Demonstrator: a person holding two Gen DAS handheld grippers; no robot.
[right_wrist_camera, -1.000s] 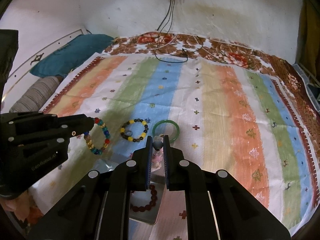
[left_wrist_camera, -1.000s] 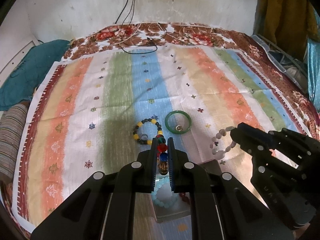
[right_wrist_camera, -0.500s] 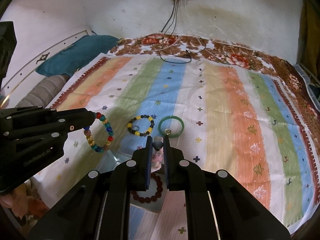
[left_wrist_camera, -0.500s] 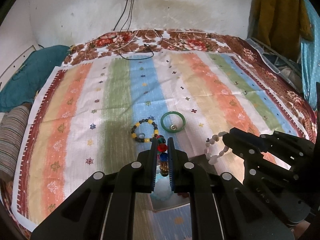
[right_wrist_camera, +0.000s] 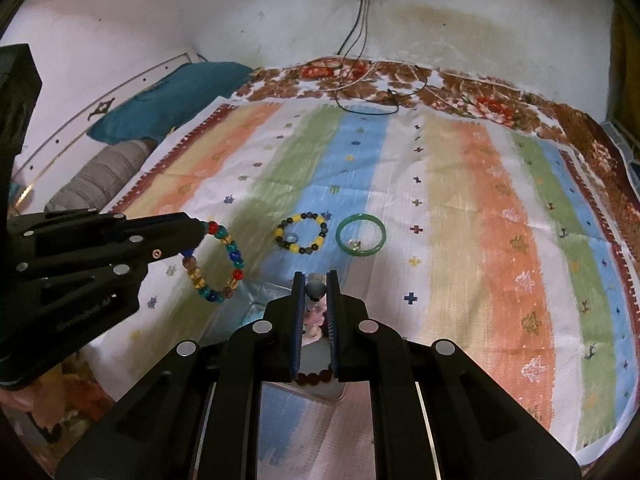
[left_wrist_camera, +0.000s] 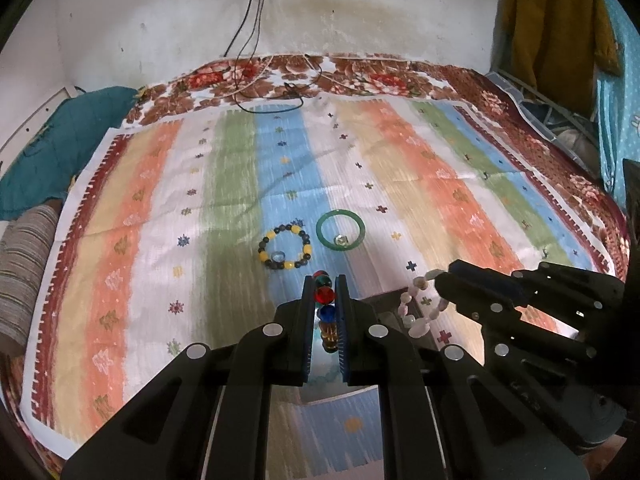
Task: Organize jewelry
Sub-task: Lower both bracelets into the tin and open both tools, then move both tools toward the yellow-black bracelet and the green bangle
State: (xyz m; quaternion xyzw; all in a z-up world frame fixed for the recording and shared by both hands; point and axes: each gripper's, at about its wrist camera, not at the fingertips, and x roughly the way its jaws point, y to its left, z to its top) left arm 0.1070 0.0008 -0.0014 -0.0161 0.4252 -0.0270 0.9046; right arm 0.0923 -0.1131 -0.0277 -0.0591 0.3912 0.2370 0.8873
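Observation:
My left gripper (left_wrist_camera: 325,294) is shut on a multicoloured glass bead bracelet (left_wrist_camera: 323,295), which hangs from it in the right wrist view (right_wrist_camera: 216,262). My right gripper (right_wrist_camera: 315,292) is shut on a pale pink stone bracelet (right_wrist_camera: 314,314), which dangles from it in the left wrist view (left_wrist_camera: 418,312). On the striped cloth lie a black and yellow bead bracelet (left_wrist_camera: 285,247) around a small ring, and a green bangle (left_wrist_camera: 340,228) around another ring. Both also show in the right wrist view: the bead bracelet (right_wrist_camera: 303,233) and the bangle (right_wrist_camera: 361,235).
A shiny metal tray (right_wrist_camera: 272,294) lies below both grippers, with a dark red bead bracelet (right_wrist_camera: 316,378) in it. Pillows (left_wrist_camera: 28,264) lie at the left edge. Cables (left_wrist_camera: 272,92) trail at the far end of the bed. Clothes (left_wrist_camera: 552,32) hang at right.
Both grippers have risen and pulled back a little, each with its bracelet; the bracelets on the cloth look further away. The jaws have not changed.

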